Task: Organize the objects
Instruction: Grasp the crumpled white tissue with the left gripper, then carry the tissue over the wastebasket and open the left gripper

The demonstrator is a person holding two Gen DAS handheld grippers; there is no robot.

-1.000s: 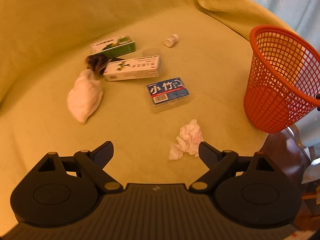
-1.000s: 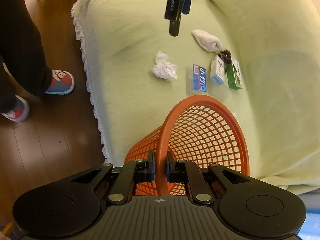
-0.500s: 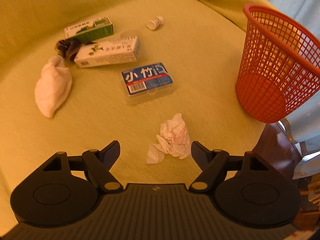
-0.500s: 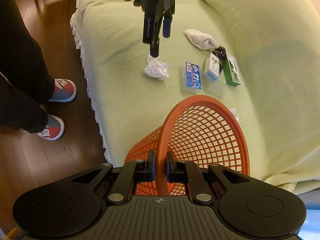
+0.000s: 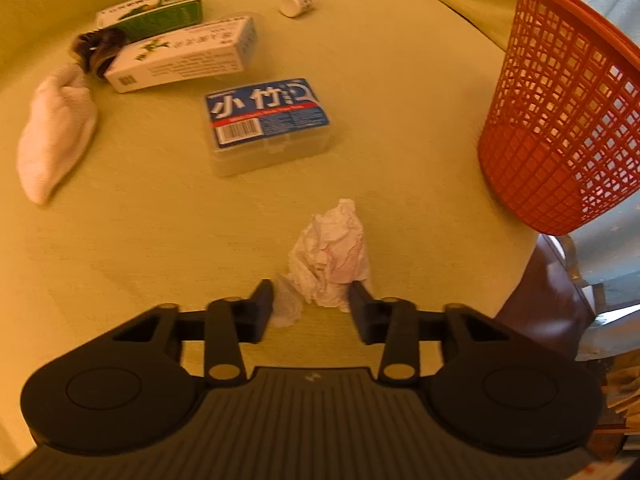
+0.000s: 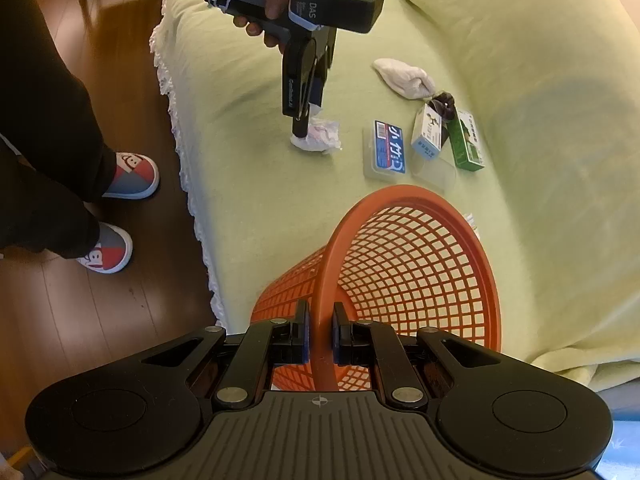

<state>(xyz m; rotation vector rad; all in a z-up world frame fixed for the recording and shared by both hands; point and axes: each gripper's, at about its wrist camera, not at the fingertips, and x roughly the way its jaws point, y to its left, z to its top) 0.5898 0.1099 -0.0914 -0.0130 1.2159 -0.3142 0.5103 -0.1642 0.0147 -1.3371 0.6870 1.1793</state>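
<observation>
Left hand-held gripper point(image 5: 311, 300) half-open around tissue point(image 5: 330, 254)

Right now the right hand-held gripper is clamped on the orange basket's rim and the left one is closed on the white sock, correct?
Not quite. The left hand-held gripper is open around the crumpled tissue, as the left wrist view shows, not the white sock.

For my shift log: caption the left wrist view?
Open left hand-held gripper straddles crumpled white tissue on green sofa cover.
</observation>
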